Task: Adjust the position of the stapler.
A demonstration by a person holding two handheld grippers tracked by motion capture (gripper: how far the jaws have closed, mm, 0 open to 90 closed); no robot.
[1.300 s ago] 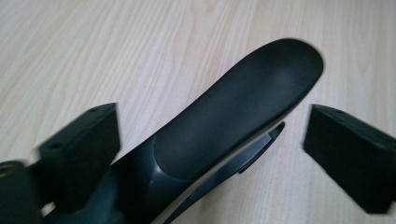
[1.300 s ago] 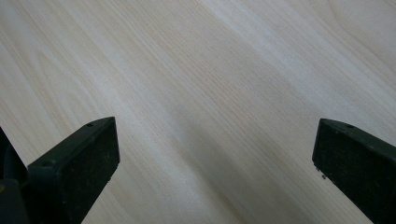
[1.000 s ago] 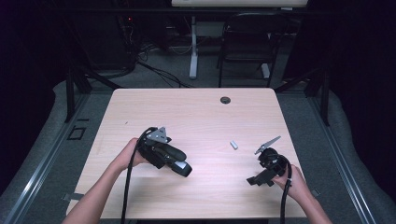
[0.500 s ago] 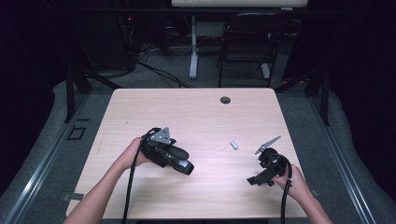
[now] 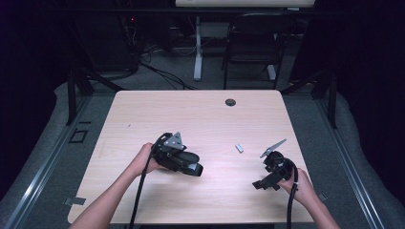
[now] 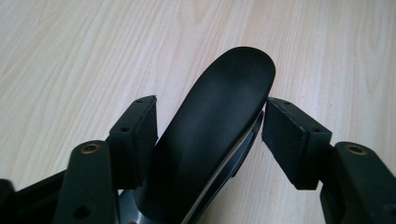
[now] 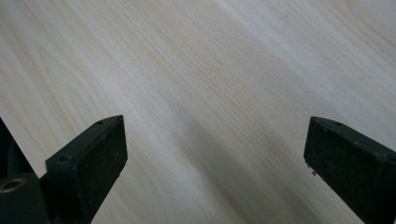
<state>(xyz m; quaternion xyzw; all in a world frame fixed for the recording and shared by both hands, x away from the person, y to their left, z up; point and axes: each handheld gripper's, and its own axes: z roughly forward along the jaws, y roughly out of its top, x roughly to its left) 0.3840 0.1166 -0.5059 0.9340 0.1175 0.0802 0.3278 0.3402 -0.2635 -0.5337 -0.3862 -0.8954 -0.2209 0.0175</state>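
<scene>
Pale wood tabletop point(image 5: 200, 119) spreads across the middle of the high view, with dark floor, cables and a chair beyond its far edge. Nearest, at the lower left of centre, the left gripper point(image 5: 191, 168) has its jaws around a black curved object point(image 6: 219, 121), which looks like a computer mouse lying on the wood. The jaws have just been closing; in the left gripper view the pads stand close at both flanks, the right one at its edge, though I cannot tell whether they press yet. At lower right the right gripper point(image 5: 261, 184) rests with jaws wide and empty. Farther up, a small grey piece point(image 5: 239, 148) lies between the hands. Likely step: grasping the mouse; next, finish the squeeze evenly before lifting.
</scene>
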